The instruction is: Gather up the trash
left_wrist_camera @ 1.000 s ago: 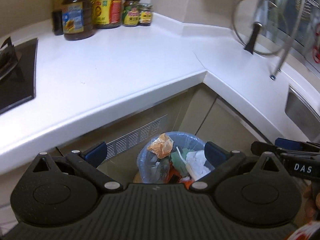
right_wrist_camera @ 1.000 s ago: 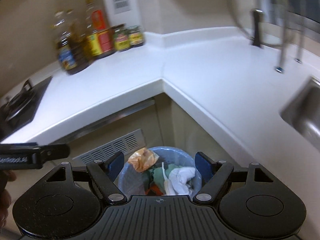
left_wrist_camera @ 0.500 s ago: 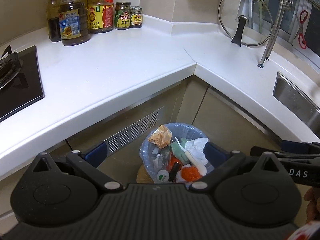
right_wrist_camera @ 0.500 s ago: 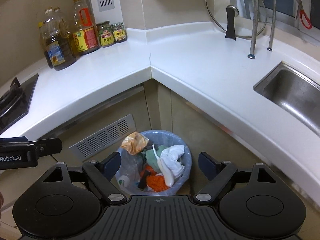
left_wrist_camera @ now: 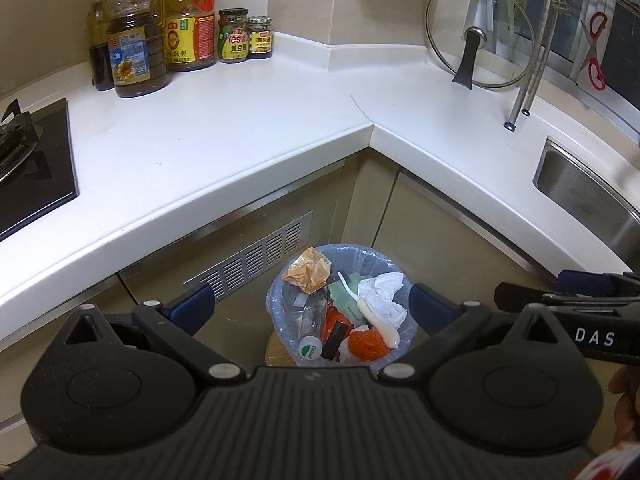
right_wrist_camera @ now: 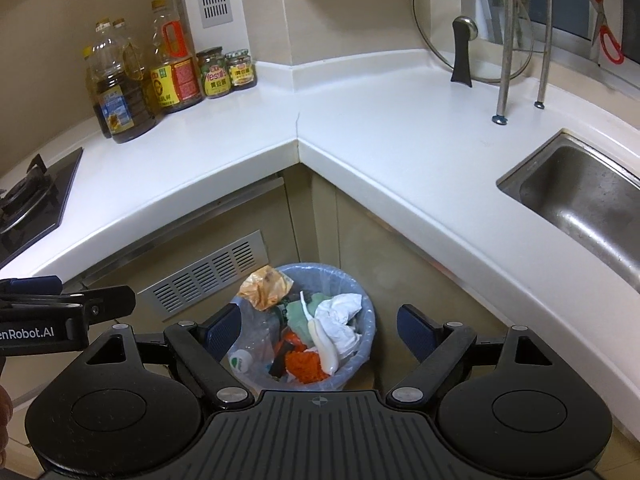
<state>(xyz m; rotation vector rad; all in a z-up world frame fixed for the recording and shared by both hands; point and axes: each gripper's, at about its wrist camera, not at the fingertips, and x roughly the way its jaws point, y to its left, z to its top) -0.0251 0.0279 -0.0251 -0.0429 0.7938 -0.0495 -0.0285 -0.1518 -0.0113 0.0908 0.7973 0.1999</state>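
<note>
Both tongs, left (left_wrist_camera: 310, 306) and right (right_wrist_camera: 318, 328), hang spread and empty above the round blue plastic-lined trash bin (right_wrist_camera: 362, 316) on the floor at six o'clock below the white counter (right_wrist_camera: 380, 128), likely framing its liner rim.

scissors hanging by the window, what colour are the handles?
Red. The scissors hang at the top right, handles downward; clearest in the right wrist view.
</note>
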